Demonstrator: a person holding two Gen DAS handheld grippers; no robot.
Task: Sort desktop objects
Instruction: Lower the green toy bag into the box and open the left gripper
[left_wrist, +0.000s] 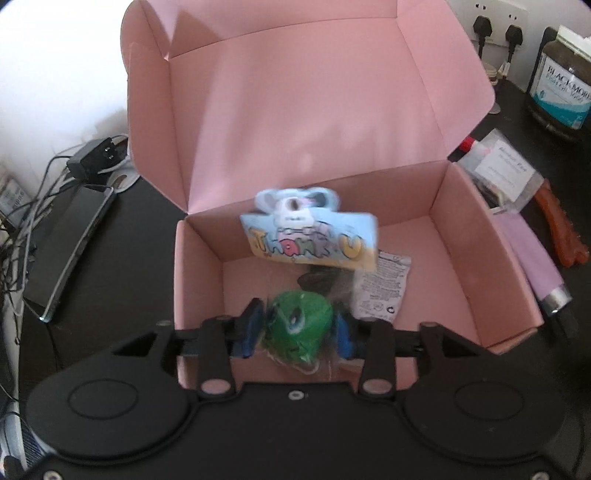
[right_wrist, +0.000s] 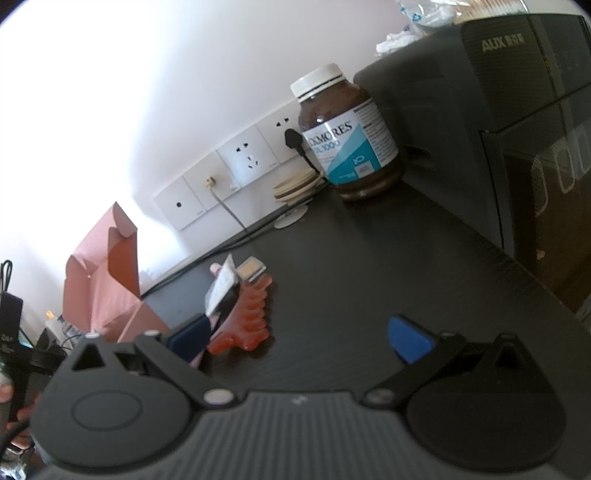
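Dark table (right_wrist: 362, 266) all round, pink box (left_wrist: 480, 258) open on it. Left hand-held gripper (left_wrist: 297, 328) hangs over the box, pads either side of the bagged green toy (left_wrist: 295, 325), not pressing. Right hand-held gripper (right_wrist: 299, 339) spread wide, empty, near the orange hair claw (right_wrist: 247, 325).

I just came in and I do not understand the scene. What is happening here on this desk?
A person is sorting desk items into an open pink box with two handheld grippers. The left gripper is over the box with a green toy in a clear bag between its fingers; whether they press on it is unclear. The right gripper is open and empty above the dark desk, near an orange hair clip and a brown supplement bottle.
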